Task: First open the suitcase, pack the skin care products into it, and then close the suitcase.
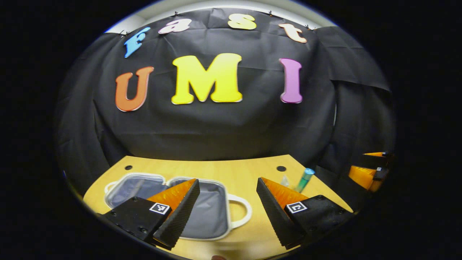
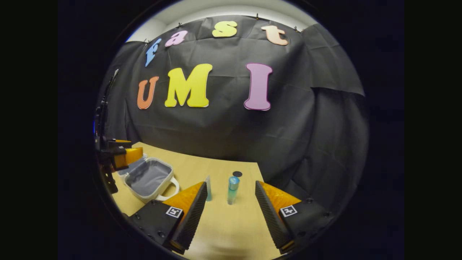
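Observation:
A small white suitcase (image 1: 231, 220) with a grey lining lies open flat on the wooden table (image 1: 238, 173), both halves up, a handle on its right side. My left gripper (image 1: 227, 191) hovers open above its right half, holding nothing. A teal bottle (image 1: 305, 179) and a small clear tube (image 1: 285, 180) stand upright to the right of the case. In the right gripper view, my right gripper (image 2: 231, 198) is open just in front of the teal bottle (image 2: 232, 189) and the clear tube (image 2: 208, 187), apart from both. The suitcase (image 2: 149, 178) lies to its left, under the left gripper (image 2: 124, 155).
Black cloth walls close off the table at the back and right. Two round dark holes (image 1: 281, 168) mark the tabletop near its far edge. Bare wood (image 2: 223, 227) lies between the right gripper's fingers and in front of the bottle.

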The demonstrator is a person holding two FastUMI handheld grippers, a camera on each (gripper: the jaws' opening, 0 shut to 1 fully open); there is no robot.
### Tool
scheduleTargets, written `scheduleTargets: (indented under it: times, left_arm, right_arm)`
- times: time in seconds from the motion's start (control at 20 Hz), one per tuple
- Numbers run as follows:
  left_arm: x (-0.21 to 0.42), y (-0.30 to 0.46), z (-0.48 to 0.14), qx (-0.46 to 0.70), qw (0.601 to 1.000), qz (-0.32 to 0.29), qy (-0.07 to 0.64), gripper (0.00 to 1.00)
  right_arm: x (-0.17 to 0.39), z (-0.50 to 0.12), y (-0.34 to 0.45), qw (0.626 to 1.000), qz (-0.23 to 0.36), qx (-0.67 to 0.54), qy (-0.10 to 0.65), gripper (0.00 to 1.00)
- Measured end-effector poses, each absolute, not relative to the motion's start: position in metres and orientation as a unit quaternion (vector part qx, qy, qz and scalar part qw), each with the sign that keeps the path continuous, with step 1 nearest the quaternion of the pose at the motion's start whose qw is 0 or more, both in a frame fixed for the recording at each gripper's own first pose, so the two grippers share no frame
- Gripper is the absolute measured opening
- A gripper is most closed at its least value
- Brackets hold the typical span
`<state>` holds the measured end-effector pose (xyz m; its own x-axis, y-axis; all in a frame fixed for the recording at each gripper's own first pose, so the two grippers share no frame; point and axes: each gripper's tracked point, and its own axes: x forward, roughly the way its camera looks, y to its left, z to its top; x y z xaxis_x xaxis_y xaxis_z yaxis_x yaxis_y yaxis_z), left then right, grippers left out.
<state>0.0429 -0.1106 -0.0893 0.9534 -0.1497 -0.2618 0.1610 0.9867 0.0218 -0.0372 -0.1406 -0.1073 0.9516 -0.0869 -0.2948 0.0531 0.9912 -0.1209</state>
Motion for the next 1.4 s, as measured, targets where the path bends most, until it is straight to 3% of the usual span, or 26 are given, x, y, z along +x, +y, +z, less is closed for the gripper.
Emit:
scheduleTargets:
  times: [0.2,0.65,1.05,1.4]
  left_arm:
    - [0.043,-0.177,-0.113,0.041,0.981,-0.118,0.148,1.00]
    - [0.069,-0.253,-0.186,0.020,0.968,-0.142,0.204,1.00]
    - [0.129,-0.262,-0.259,0.016,0.965,-0.105,0.241,1.00]
    - [0.158,-0.263,-0.295,0.029,0.957,-0.107,0.267,0.93]
  right_arm:
    - [-0.043,-0.117,-0.176,0.984,-0.049,-0.050,0.166,0.79]
    - [-0.051,-0.154,-0.225,0.975,-0.062,-0.038,0.212,0.80]
    - [-0.071,-0.172,-0.273,0.962,-0.094,-0.051,0.252,0.80]
    - [-0.063,-0.179,-0.282,0.959,-0.101,-0.043,0.260,0.80]
